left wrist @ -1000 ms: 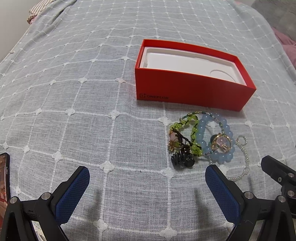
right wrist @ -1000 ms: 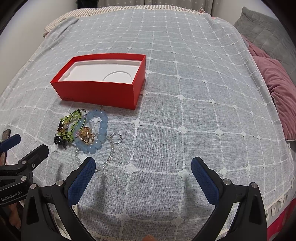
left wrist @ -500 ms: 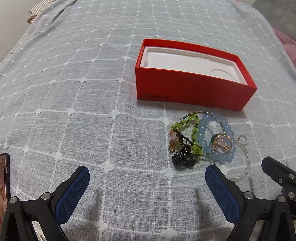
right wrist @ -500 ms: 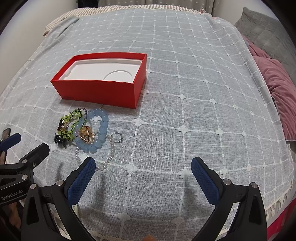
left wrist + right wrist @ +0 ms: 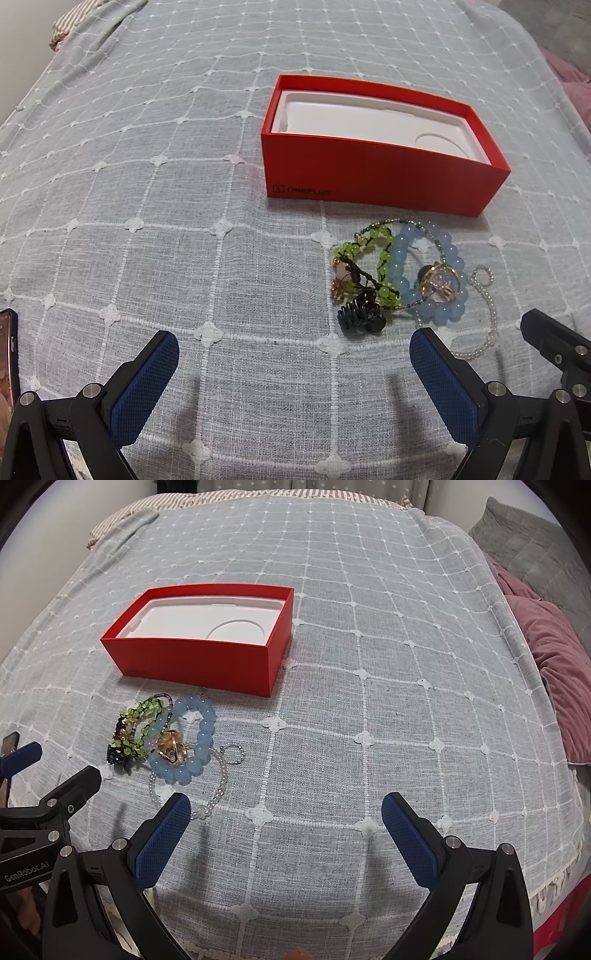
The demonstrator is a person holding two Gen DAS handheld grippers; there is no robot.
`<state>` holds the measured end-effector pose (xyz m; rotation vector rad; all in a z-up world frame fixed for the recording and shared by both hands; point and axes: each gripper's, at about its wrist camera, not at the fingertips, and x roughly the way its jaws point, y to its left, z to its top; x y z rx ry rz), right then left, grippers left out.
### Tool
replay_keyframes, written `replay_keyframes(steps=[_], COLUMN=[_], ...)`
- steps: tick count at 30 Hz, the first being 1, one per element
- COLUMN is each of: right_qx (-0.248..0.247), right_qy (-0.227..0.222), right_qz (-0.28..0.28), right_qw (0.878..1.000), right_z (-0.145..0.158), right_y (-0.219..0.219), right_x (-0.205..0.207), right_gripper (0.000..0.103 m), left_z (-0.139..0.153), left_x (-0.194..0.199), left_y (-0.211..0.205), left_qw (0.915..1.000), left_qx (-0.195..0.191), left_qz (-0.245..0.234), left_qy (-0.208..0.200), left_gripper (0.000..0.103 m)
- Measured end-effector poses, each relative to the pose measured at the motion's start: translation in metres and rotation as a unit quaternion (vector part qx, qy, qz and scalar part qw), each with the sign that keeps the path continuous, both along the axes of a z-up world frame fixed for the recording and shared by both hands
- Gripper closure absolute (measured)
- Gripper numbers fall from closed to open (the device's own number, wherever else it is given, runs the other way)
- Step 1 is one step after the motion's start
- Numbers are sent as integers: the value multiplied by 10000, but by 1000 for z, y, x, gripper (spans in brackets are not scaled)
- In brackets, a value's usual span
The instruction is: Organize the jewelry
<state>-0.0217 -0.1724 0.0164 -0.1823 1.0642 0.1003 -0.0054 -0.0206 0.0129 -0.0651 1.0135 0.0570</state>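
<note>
1. The bed (image 5: 369, 664) carries everything under a grey woven cover with a raised white grid and small tufted crosses. Soft cloth like this can sag and snag thin chains.
2. The red box (image 5: 369, 173) is a stiff cardboard rectangle with a smooth white moulded tray inside, so far bare.
3. Compared with a second ago almost nothing has changed: box and jewelry lie where they were, both views barely drifting. I judge no piece has been sorted yet.
4. The left tool (image 5: 291, 373) hangs wide open and empty, blue ribbed pads spread, just short of the pile.
5. The right tool (image 5: 286, 829) is equally wide and empty, its left pad beside the pearl strand (image 5: 218, 790).
6. The jewelry pile (image 5: 402, 273) sits just in front of the box: glossy round blue beads (image 5: 199, 734), knotted green beads (image 5: 384, 258), a gold ring (image 5: 441, 282), a black toothed clip (image 5: 360, 314).
</note>
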Motion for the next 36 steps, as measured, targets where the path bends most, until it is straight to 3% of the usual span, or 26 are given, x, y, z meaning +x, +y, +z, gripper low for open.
replay_keyframes(steps=[9,15,18,21,26,28,31,36], right_qx=[-57,9,-1,-2,91,194,422,518], right_qy=[80,43,69,142,127,169,414,389], right_qz=[-54,-51,-9,79,201,182,157,324], right_qw=[9999,10000,10000,9999,9997,9995,9981,9974], right_z=[11,30,35,36,31,24,13,12], right_y=[0,2,7,13,19,16,11,14], right_x=[8,16,22,30,37,39,44,42], right_gripper=[0,0,0,0,0,0,0,0], left_z=[6,20,24,23,11,5,-5,-18], left_x=[7,19,30,42,50,53,59,65], left_y=[5,6,11,18,29,31,28,19], left_qw=[9996,9979,9977,9958,9884,9845,9805,9767], left_qx=[79,192,-14,-501,-1331,-1591,-1786,-1925], left_qz=[-196,-594,-631,-675,-584,-539,-504,-484], left_qy=[160,193,257,359,433,495,640,815], left_gripper=[0,0,4,8,26,38,55,70])
